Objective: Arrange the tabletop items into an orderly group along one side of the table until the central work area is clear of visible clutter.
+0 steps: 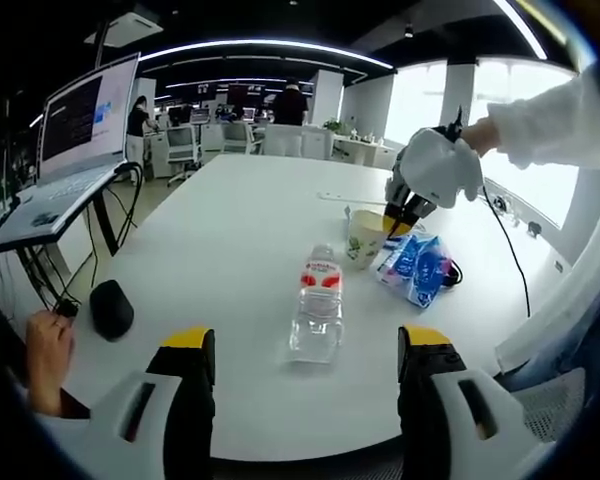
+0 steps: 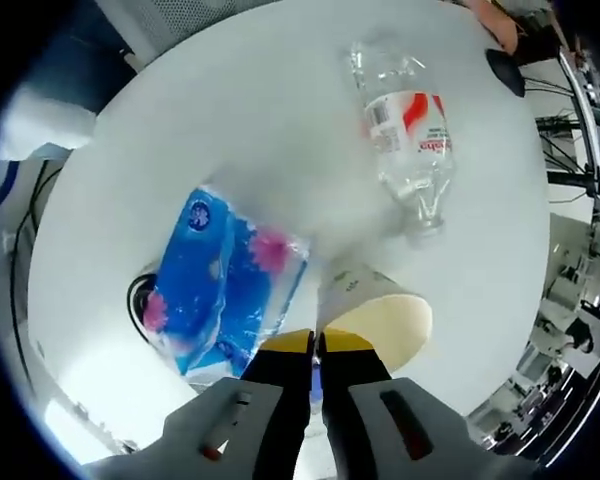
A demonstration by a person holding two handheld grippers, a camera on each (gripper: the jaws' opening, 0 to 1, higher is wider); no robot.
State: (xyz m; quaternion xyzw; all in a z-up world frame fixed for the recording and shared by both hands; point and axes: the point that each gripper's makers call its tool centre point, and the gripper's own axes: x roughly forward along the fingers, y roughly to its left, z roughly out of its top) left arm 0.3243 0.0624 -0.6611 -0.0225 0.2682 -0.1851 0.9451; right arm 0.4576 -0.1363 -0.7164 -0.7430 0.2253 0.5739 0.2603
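A clear water bottle (image 1: 317, 300) with a red-and-white label lies on its side on the white table (image 1: 230, 220), just ahead of my open left gripper (image 1: 308, 345). Beyond it stands a cream paper cup (image 1: 363, 240), and a blue tissue pack (image 1: 416, 266) lies to its right. My right gripper (image 1: 408, 212), held by a white-gloved hand, comes down onto the cup's rim. In the right gripper view the right gripper (image 2: 317, 343) is shut on the rim of the paper cup (image 2: 377, 312). The tissue pack (image 2: 216, 285) lies to the left and the bottle (image 2: 405, 125) beyond.
A black mouse (image 1: 110, 308) sits at the table's left edge beside a person's hand (image 1: 46, 360). A laptop (image 1: 75, 145) stands on a raised stand to the left. A black cable (image 2: 140, 295) loops beside the tissue pack. Office desks and people stand far behind.
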